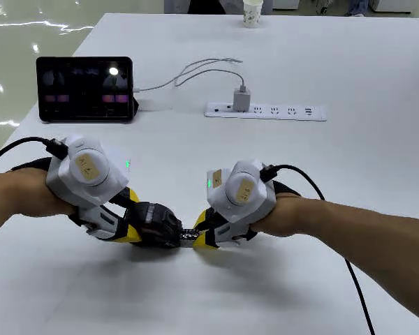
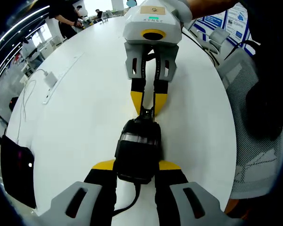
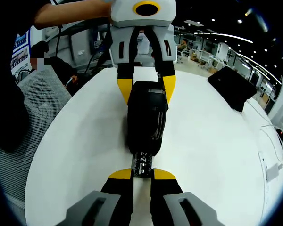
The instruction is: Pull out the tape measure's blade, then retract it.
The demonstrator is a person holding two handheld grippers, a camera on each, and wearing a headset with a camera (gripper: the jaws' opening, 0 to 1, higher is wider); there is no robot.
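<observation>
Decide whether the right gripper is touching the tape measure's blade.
Touching. The right gripper view shows the right gripper with its yellow tips shut on either side of the short pulled-out blade, with no gap.

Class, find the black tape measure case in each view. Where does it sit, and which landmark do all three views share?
Head view: black plastic tape measure case, low centre.
Left gripper view: centre, lower half.
Right gripper view: centre, upper half.
Shared landmark: flat black tablet, lower left in the left gripper view, upper right in the right gripper view.
</observation>
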